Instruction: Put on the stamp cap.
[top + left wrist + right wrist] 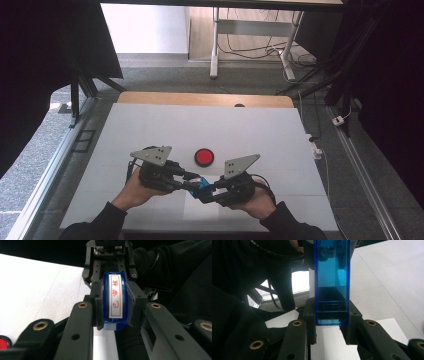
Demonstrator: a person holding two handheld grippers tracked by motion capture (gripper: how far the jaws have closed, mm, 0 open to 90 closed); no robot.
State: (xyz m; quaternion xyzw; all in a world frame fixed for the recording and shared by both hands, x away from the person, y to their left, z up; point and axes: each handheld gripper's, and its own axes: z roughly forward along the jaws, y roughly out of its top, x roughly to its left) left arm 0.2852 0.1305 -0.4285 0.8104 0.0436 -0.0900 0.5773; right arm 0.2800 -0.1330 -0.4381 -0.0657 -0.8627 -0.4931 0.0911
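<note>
This looks like a lab or test room set up for recording handling work. A white-covered table [210, 130] with a wooden far edge stands on grey carpet [165, 80], framed on both sides by metal rails [47, 170] and black curtains [30, 60]. Beyond the far edge, the legs of an office desk [215, 45] rise from a tangle of loose cables [255, 50], and a white power strip [341, 120] lies on the floor at the right.
</note>
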